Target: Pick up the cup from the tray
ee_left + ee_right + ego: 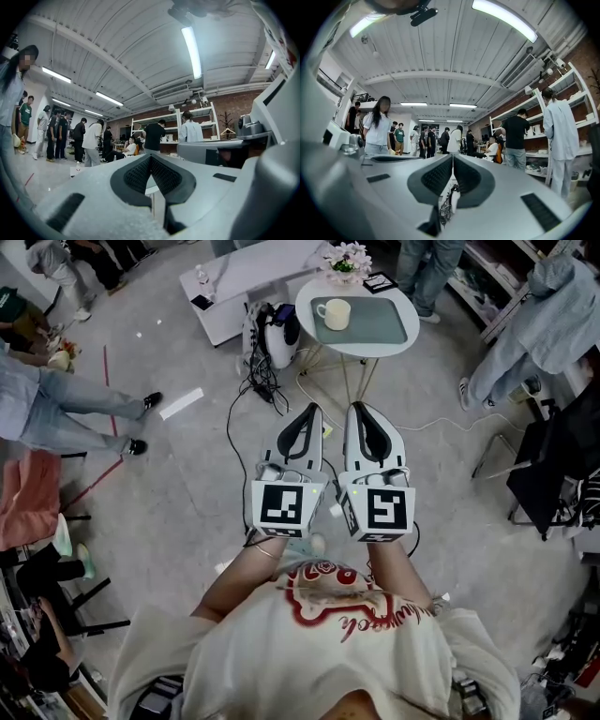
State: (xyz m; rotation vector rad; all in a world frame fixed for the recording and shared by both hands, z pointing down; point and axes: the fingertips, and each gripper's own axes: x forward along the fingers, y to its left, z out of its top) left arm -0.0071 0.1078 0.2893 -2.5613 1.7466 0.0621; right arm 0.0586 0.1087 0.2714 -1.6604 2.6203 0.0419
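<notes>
A cream cup stands on a grey-green tray on a small round white table, far ahead of me in the head view. My left gripper and right gripper are held side by side at chest height, pointing toward that table and well short of it. Each has its jaws shut with nothing between them. In the left gripper view the pads meet at the tip, and in the right gripper view the pads do the same. Both gripper views look out across the room and show neither the cup nor the tray.
Flowers and a black card sit at the table's far side. A bag with tangled cables lies on the floor left of the table, beside a low white bench. People stand or sit all around.
</notes>
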